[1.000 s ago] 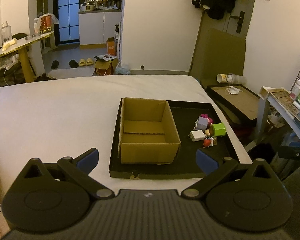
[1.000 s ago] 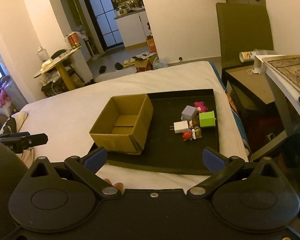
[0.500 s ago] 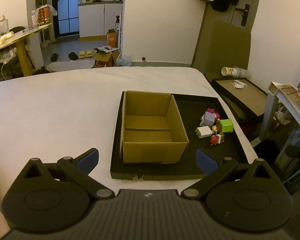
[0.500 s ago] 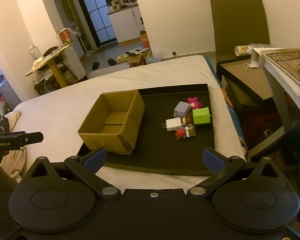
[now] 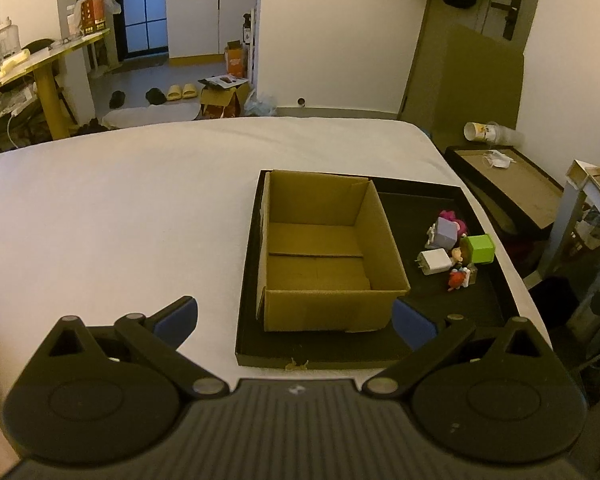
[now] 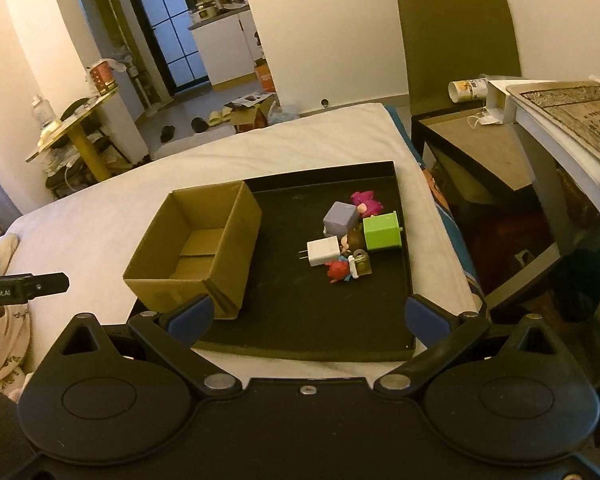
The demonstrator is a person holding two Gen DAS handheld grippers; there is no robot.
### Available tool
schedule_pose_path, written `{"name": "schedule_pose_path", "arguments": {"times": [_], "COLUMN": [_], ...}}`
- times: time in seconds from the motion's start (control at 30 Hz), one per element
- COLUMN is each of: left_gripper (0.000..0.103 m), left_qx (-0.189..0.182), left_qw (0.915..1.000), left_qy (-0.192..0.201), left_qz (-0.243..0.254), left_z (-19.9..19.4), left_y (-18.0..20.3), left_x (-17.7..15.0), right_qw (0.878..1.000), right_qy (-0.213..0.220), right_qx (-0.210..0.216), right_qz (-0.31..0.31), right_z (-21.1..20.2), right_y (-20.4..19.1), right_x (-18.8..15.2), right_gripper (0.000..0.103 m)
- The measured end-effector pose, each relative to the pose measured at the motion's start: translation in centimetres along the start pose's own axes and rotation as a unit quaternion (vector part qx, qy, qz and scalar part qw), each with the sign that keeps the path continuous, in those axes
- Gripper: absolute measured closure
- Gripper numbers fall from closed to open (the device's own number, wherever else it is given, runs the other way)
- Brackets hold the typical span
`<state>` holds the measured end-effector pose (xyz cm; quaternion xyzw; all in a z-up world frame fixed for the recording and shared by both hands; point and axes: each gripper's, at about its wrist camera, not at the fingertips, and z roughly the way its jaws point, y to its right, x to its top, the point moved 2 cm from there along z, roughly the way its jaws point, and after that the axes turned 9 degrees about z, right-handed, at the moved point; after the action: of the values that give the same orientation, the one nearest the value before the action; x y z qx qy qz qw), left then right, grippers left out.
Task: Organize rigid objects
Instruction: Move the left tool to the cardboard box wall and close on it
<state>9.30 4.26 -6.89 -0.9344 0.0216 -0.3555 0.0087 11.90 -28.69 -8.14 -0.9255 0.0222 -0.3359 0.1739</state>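
An empty open cardboard box (image 5: 320, 252) (image 6: 196, 248) stands on the left part of a black tray (image 5: 440, 320) (image 6: 300, 312) on a white bed. To its right lies a small heap: a white charger plug (image 5: 434, 261) (image 6: 323, 252), a green cube (image 5: 478, 249) (image 6: 382, 232), a lilac cube (image 5: 446, 233) (image 6: 341, 218), a pink toy (image 6: 365, 200) and a red figure (image 5: 457, 280) (image 6: 338, 270). My left gripper (image 5: 294, 318) is open, short of the box's near wall. My right gripper (image 6: 308, 314) is open over the tray's near edge, holding nothing.
The white bed (image 5: 120, 208) spreads wide to the left of the tray. A low dark side table (image 5: 508, 184) and a white desk (image 6: 560, 120) stand to the right of the bed. The other gripper's tip (image 6: 24, 286) shows at the left edge.
Both grippers have come closer to the tray, so box and toys look larger and lower in the views. Jaws stayed open; nothing on the tray moved.
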Motion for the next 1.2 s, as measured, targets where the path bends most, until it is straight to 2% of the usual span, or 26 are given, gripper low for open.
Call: {"name": "schedule_pose_path", "arguments": {"times": [0.23,0.63,0.97,1.2], "left_gripper": [0.000,0.001,0.003,0.005], "left_qx": [0.013,0.012,0.018,0.006], "left_qw": [0.9999,0.9993,0.9989,0.9986], "left_qy": [-0.006,-0.026,-0.036,-0.045], "left_qz": [0.009,-0.025,-0.025,-0.029], "left_z": [1.7,4.9,8.1,9.8], "left_y": [-0.5,-2.4,-2.8,-3.0], "left_x": [0.5,0.9,1.7,1.8], "right_qw": [1.000,0.999,0.999,0.998], "right_qy": [-0.008,-0.022,-0.031,-0.032], "right_qx": [-0.012,-0.029,-0.044,-0.049], "right_qz": [0.003,0.003,0.000,0.001], "right_z": [1.3,3.8,6.0,7.7], "right_y": [0.4,0.6,0.7,0.7], "right_x": [0.3,0.7,0.7,0.9], "right_gripper": [0.000,0.000,0.001,0.007]}}
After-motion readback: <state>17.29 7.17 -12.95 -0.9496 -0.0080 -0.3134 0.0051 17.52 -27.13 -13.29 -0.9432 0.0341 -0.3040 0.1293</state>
